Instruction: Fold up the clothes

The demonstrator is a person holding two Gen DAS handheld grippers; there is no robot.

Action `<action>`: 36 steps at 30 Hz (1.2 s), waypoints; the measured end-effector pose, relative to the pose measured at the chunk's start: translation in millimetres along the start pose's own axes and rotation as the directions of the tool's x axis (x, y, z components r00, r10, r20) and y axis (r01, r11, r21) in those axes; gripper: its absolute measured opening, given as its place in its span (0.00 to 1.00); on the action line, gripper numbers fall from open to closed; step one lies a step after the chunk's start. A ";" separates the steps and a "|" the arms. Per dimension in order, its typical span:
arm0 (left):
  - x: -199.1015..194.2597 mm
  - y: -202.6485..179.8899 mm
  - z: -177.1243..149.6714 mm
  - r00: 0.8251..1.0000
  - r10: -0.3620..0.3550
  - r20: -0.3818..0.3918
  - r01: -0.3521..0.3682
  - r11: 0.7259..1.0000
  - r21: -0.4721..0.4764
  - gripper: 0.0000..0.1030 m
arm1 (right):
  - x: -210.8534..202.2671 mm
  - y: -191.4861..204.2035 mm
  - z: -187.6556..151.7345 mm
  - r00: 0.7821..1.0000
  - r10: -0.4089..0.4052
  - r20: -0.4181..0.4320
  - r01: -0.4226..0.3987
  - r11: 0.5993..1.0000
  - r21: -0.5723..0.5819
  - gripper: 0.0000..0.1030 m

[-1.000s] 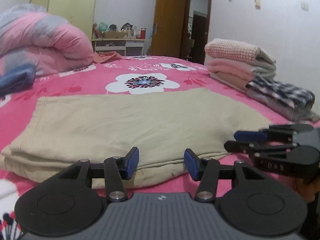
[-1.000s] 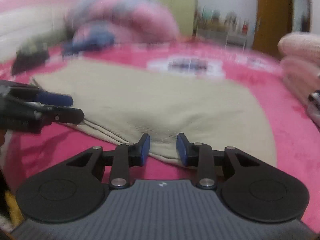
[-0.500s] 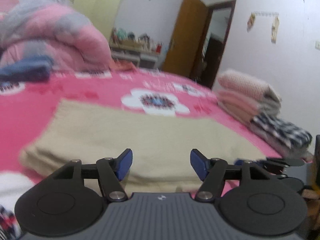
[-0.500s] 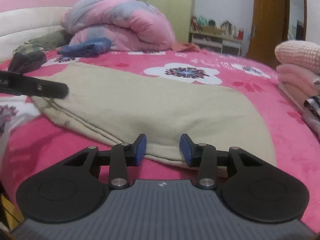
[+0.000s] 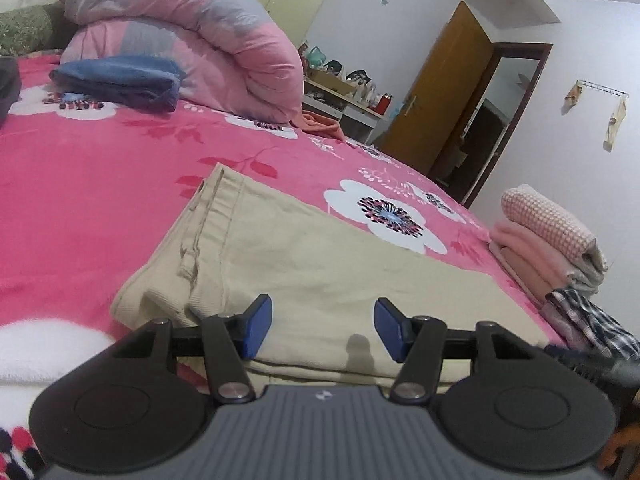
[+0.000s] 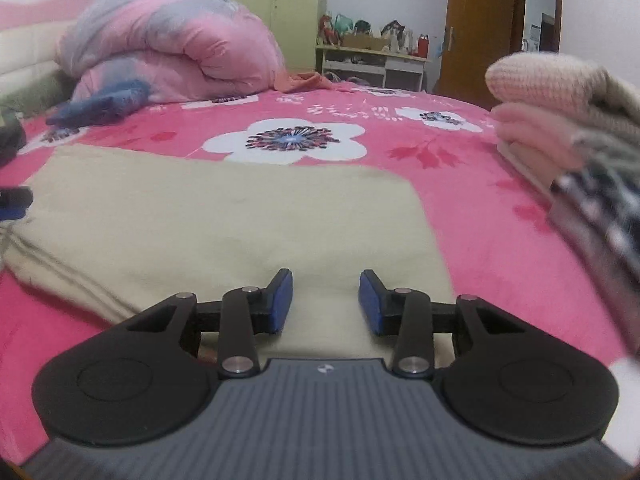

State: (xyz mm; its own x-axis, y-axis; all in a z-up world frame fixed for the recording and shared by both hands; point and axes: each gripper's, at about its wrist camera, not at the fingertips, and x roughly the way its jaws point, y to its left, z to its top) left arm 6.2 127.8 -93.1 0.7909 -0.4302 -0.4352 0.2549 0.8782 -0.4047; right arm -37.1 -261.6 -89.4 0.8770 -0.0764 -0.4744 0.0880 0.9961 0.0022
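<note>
Beige trousers (image 5: 320,272) lie folded flat on the pink flowered bedspread (image 5: 88,184), waistband at the left end. My left gripper (image 5: 322,330) is open just above their near edge, close to the waistband end, holding nothing. In the right wrist view the same trousers (image 6: 224,224) spread out ahead, and my right gripper (image 6: 325,302) is open over their near right corner with empty jaws. The left gripper's tip (image 6: 14,202) shows at the left edge of that view. A blurred dark part of the right gripper (image 5: 592,364) shows at the right of the left wrist view.
A stack of folded clothes (image 5: 556,252) sits on the right of the bed, a checked piece (image 6: 600,200) lowest. A rolled pink and grey duvet (image 5: 180,36) and folded blue jeans (image 5: 116,80) lie at the far left. A cluttered shelf (image 6: 372,52) and brown door (image 5: 440,92) stand behind.
Both grippers have opened wider. The left one has shifted left toward the waistband end and tilted. The right one has shifted right toward the trousers' other end, nearer the clothes stack.
</note>
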 end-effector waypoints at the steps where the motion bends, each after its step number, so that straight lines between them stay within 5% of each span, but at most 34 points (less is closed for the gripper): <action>1: 0.5 -1.8 -0.6 1.000 0.004 -0.001 -0.004 1.000 0.009 0.56 | 1.6 -1.8 3.0 1.000 -0.008 0.000 0.008 1.000 0.006 0.35; 6: 6.5 -6.6 -0.3 1.000 0.015 -0.003 -0.015 1.000 0.014 0.57 | 9.7 -10.6 18.0 0.999 -0.050 -0.002 0.050 0.998 0.037 0.35; 12: 10.9 -19.7 3.5 0.998 0.042 -0.044 -0.039 0.996 0.083 0.69 | 23.1 -20.0 9.4 0.998 -0.031 -0.062 0.034 0.999 0.035 0.36; 21: 17.9 -44.6 5.8 0.987 0.128 -0.102 -0.110 0.980 0.167 0.83 | 54.2 -31.6 80.6 1.000 0.014 0.024 -0.016 0.994 0.105 0.37; 25: 21.8 -58.3 5.9 0.977 0.174 -0.127 -0.142 0.964 0.226 0.89 | 122.2 -39.5 58.8 0.986 0.055 -0.158 -0.035 0.991 0.126 0.44; 36: 23.4 -73.3 24.0 0.947 0.248 -0.204 -0.218 0.963 0.161 1.00 | 115.9 -49.6 53.6 0.989 0.097 -0.108 -0.075 0.979 0.189 0.46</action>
State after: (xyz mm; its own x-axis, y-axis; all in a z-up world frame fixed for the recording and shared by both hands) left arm 19.4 58.4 -54.3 0.6990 -0.2320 -0.6764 0.1629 0.9727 -0.1654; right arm 85.6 -322.3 -97.3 0.8254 0.0253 -0.5640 0.1095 0.9728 0.2040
